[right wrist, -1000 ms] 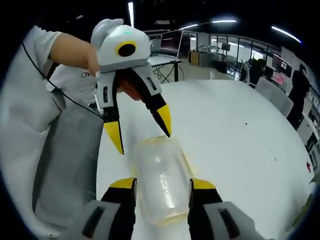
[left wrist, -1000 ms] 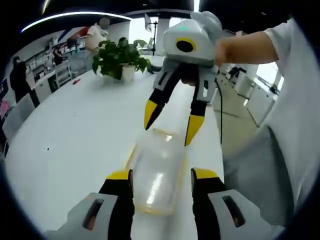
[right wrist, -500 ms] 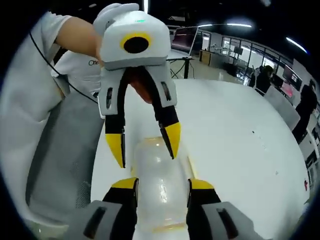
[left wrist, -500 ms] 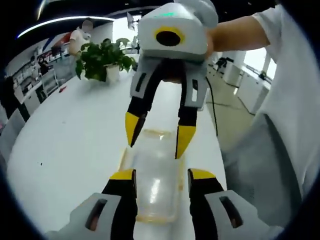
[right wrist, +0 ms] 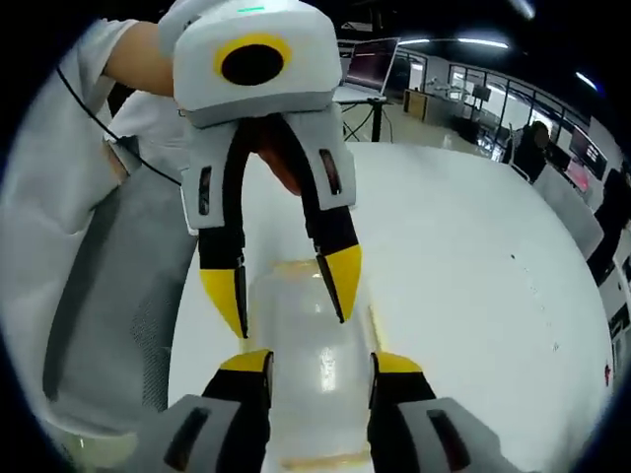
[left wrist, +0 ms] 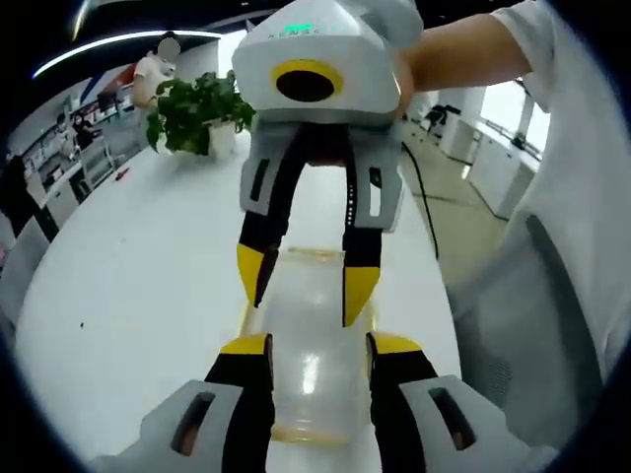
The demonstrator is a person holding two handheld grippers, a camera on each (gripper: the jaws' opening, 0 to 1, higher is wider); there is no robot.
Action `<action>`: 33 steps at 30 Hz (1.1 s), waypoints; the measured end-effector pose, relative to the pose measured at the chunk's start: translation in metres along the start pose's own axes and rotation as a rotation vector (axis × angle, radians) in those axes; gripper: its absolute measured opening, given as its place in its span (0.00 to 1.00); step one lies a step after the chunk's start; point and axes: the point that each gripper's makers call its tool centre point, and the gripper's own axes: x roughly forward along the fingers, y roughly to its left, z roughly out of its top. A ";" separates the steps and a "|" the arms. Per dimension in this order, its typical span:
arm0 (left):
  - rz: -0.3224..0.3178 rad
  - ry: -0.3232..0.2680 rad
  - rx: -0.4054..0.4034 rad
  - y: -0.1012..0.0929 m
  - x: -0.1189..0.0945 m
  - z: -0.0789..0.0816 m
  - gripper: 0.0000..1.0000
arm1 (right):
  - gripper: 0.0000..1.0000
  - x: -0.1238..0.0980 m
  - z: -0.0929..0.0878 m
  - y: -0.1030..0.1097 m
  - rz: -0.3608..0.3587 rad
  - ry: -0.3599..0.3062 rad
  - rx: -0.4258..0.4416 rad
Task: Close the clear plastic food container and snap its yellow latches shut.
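Both hand-held grippers (left wrist: 317, 345) straddle the unlabelled container (left wrist: 314, 365).

The food container (left wrist: 314, 370) is clear, glossy plastic. The worktop (left wrist: 138, 286) is smooth, matt white. The hand-held gripper (right wrist: 290, 289) shell looks like hard white plastic.

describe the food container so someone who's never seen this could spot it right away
Start at the big white table. Near its edge beside the person, two yellow-tipped tools face each other, and the container lies between them. It is the clear plastic box with a yellowish rim, the only see-through thing there.
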 end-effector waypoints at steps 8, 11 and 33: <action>-0.005 -0.009 -0.007 -0.001 0.001 0.001 0.37 | 0.62 0.004 -0.005 -0.019 -0.060 0.019 0.029; -0.002 -0.014 -0.013 0.000 0.002 0.001 0.37 | 0.66 0.003 -0.005 -0.023 -0.069 0.022 0.038; 0.021 -0.018 0.063 -0.020 0.010 -0.003 0.42 | 0.58 -0.001 0.007 -0.018 -0.006 -0.036 0.052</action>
